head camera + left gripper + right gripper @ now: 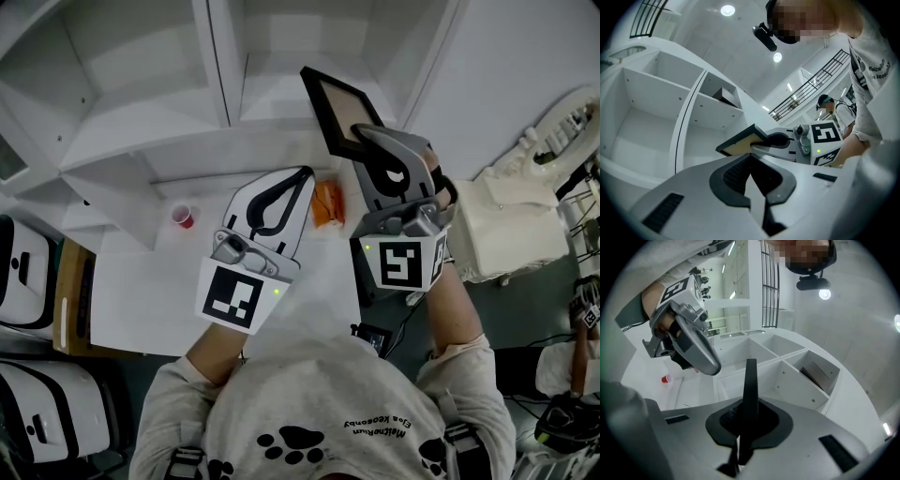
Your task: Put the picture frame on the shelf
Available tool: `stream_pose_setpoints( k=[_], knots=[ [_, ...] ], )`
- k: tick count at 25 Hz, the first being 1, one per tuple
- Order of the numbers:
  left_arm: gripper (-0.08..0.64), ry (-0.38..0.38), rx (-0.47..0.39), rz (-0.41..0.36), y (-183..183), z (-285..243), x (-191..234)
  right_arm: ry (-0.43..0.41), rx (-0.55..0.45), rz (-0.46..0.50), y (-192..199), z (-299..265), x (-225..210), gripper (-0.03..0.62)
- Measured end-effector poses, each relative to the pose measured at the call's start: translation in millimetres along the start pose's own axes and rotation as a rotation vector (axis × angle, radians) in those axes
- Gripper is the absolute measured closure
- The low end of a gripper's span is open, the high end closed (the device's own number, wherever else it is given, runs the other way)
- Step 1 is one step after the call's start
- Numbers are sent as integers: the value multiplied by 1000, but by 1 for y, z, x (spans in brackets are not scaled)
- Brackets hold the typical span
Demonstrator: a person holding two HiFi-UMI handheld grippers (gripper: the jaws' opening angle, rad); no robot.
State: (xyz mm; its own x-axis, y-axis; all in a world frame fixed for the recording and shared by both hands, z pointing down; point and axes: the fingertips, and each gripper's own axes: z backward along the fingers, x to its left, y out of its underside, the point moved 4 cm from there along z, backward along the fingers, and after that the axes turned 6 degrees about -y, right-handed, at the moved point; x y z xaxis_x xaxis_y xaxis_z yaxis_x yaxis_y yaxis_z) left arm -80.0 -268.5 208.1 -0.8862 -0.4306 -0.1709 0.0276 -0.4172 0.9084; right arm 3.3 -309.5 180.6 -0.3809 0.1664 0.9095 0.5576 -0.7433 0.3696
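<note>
We pinch the thin, dark-rimmed rectangular picture frame (336, 103) edge-on in our right gripper's (364, 134) jaws, level with the white shelf (150, 131) for placing, our left gripper's (306, 174) jaws closed and empty.

1. I see a white table (141, 300) below me, pushed up against a white shelf unit (141, 141).
2. A small red cup (183, 217) sits on it near the shelf, with an orange packet (328, 203) well to its right.
3. One shelf compartment holds a dark panel (816, 372), tilted.
</note>
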Motion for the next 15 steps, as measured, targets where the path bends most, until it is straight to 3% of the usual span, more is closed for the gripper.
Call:
stream_pose_setpoints(
  k=[15],
  knots=[
    [540,-12,5,2,6,-6,5,-165,78,174,27,-32,21,552]
  ],
)
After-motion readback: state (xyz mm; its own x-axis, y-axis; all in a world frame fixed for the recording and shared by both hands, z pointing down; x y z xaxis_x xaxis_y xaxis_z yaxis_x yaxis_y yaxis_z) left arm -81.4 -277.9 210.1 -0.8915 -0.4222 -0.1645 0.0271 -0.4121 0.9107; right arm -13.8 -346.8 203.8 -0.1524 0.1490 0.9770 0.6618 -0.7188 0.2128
